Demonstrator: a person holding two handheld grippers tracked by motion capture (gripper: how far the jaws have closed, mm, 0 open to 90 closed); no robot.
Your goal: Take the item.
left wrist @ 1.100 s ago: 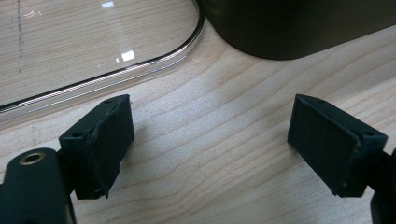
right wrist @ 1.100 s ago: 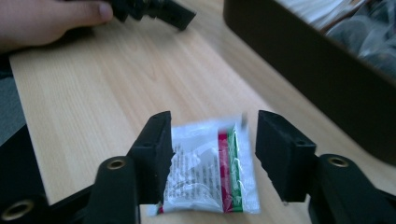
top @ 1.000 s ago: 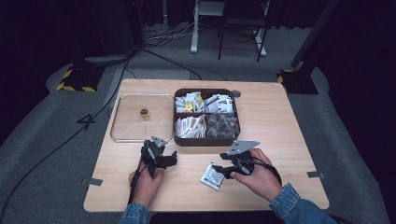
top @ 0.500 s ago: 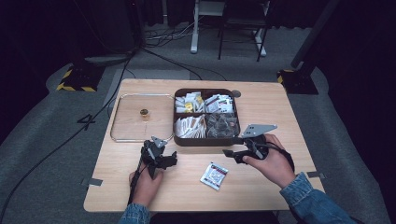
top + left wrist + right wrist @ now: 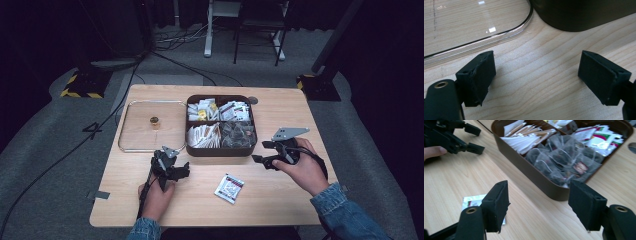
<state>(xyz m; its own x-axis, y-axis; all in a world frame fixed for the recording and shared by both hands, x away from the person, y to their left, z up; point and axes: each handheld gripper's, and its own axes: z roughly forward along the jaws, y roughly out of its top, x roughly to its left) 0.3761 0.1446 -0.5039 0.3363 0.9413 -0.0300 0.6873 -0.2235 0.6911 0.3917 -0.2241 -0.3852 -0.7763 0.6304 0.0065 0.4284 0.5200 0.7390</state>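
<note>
A brown compartment box (image 5: 220,151) holds paper sachets, stick packets and dark mesh tea bags (image 5: 564,162). A white sachet (image 5: 229,188) lies flat on the wooden table in front of the box. My right gripper (image 5: 261,159) hovers open near the box's front right corner; in the right gripper view its jaws (image 5: 539,207) stand wide apart with nothing between them, the sachet (image 5: 474,201) lying behind the left jaw. My left gripper (image 5: 181,170) rests open on the table left of the box, its jaws (image 5: 536,77) over bare wood.
A clear lid (image 5: 122,142) with a small gold knob (image 5: 154,121) lies left of the box; its rim (image 5: 499,37) curves just beyond the left jaws. A round grey disc (image 5: 253,100) sits behind the box. Dark floor and cables surround the table.
My right gripper has drawn back from the sachet, up and to the right toward the box's corner, leaving the sachet on the table. The left gripper has stayed put.
</note>
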